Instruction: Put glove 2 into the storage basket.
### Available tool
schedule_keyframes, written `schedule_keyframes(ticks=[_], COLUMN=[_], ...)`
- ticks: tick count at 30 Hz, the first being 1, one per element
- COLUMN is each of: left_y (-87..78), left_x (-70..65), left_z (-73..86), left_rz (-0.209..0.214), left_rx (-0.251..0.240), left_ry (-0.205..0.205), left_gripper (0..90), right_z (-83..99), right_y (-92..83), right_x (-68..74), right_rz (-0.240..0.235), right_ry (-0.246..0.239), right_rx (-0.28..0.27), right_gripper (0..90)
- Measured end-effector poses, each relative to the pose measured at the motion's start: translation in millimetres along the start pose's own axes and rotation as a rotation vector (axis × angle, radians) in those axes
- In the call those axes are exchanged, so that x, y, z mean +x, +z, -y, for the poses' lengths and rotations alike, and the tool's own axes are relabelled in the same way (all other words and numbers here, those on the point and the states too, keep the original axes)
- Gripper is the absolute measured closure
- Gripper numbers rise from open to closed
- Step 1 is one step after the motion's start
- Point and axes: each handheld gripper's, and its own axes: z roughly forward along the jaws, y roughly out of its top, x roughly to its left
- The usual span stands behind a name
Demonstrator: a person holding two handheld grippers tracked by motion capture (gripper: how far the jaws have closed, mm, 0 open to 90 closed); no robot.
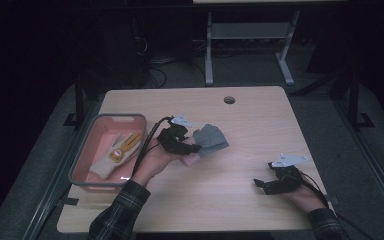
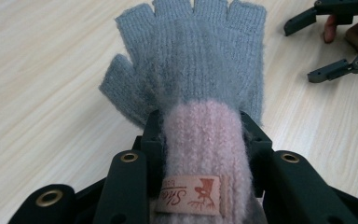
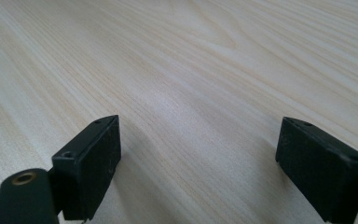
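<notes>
The left hand-held gripper [image 2: 200, 140] is closed on the pink ribbed cuff of a grey fingerless glove [image 2: 191, 60]. Both jaws press the cuff from either side, so the knitted finger end hangs free ahead of the jaws and can be laid flat or carried without bunching. Taking the landmark as the pink bin [image 1: 80, 160] at the table [image 1: 240, 200] edge, the glove [image 1: 210, 137] lies just beside the bin, on the side facing the table centre, resting on the wood.

The right hand-held gripper [image 3: 196, 163] has its jaws spread wide and holds nothing; bare wood grain shows between them. It sits well apart from the bin, near the opposite table edge [image 1: 275, 185], probably parked clear of the working hand.

Inside the bin lies a pale glove with a yellow part [image 1: 117, 152]; judged from this, the grey glove is likely bound for, or just taken from, the bin.

Limits of view: the cuff's lower end is cut off by the frame. The label [image 2: 189, 193] carries script too partial to read. The room beyond the table is dark
</notes>
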Motion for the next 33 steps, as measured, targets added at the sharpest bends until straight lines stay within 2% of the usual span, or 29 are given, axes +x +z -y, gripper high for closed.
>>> schedule_keyframes(ticks=[5,17,33], left_y=[-18.5,-65.8,-120.4], left_x=[8.8,37.3,72.4], left_z=[3.0,21.1,64.3], left_rz=[-0.028,-0.107,-0.222], left_rx=[-0.014,-0.071,-0.114], left_ry=[-0.014,-0.089,-0.193], left_gripper=[62.0,61.8,61.0], right_z=[0.0,0.0,0.0], right_y=[0.1,0.0,0.0], right_x=[-0.2,-0.1,-0.2], right_rz=[0.002,0.002,0.003], right_ry=[0.001,0.003,0.003], right_rx=[-0.001,0.000,0.000], right_gripper=[13.6,13.7,13.6])
